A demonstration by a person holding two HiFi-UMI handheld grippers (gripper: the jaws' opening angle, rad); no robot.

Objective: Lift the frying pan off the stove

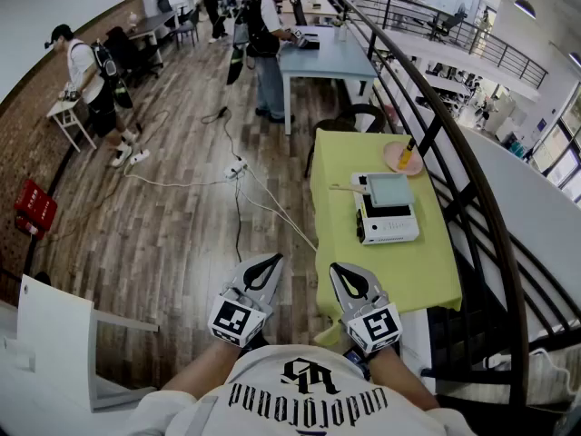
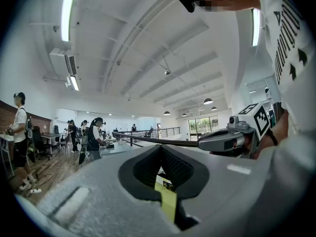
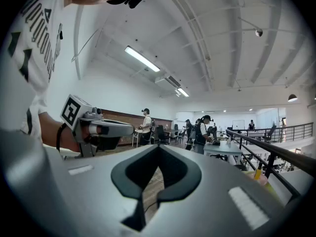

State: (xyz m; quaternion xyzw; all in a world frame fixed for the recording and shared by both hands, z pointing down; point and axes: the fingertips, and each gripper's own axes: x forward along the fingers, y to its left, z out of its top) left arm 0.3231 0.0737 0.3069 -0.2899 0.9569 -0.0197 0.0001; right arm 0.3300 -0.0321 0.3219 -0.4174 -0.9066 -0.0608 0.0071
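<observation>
Nearest me in the head view, I see the left gripper over the floor and the right gripper at the yellow tabletop's near edge. The frying pan sits on the stove, well ahead of the right fingers. In the left gripper view the fingers are pressed together, empty. The right gripper view shows the same.

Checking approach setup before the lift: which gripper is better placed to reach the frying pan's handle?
Right, likely. The right gripper, shut, is over the yellow table's near edge, in line with the handle of the frying pan. The left gripper, also shut, is over the floor beside the table.
</observation>
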